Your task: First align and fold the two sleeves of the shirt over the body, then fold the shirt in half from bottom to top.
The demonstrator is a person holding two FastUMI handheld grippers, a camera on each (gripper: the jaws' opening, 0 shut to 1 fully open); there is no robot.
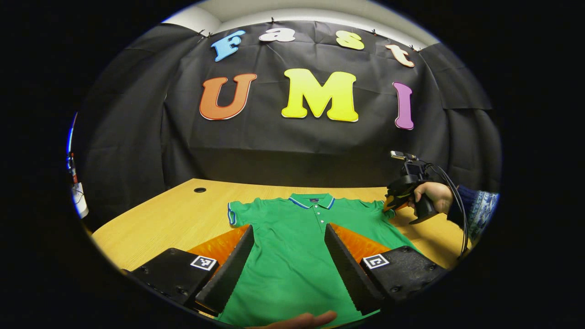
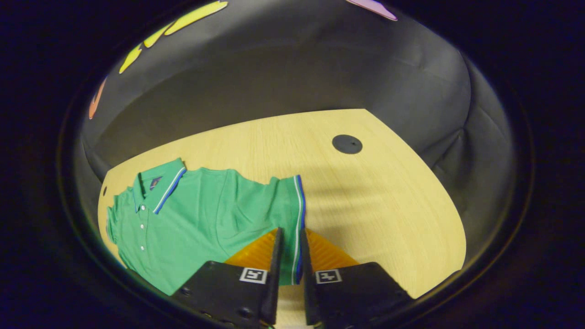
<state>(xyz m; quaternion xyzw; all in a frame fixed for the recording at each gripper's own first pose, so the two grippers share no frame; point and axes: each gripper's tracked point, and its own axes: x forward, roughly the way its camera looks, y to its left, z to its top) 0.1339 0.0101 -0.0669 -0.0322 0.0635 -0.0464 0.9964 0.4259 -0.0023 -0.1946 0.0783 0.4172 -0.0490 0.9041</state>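
A green polo shirt (image 1: 288, 256) lies flat on the wooden table, collar toward the far wall, both short sleeves spread out. My left gripper (image 1: 289, 227) hovers open above the shirt's body, its fingers wide apart with nothing between them. In the left gripper view, a hand holds my right gripper (image 1: 388, 203) at the shirt's far-right sleeve. In the right gripper view, the right gripper (image 2: 290, 237) is shut on that sleeve (image 2: 288, 196), the blue-and-white trimmed hem running between its two fingers. The rest of the shirt (image 2: 196, 205) stretches off to the left there.
The light wooden table (image 1: 173, 214) has a round cable hole (image 1: 199, 189) at its far left and another cable hole (image 2: 347, 144) beyond the gripped sleeve. Bare table (image 2: 365, 192) lies to the right of the sleeve. A fingertip (image 1: 297, 320) shows at the near edge.
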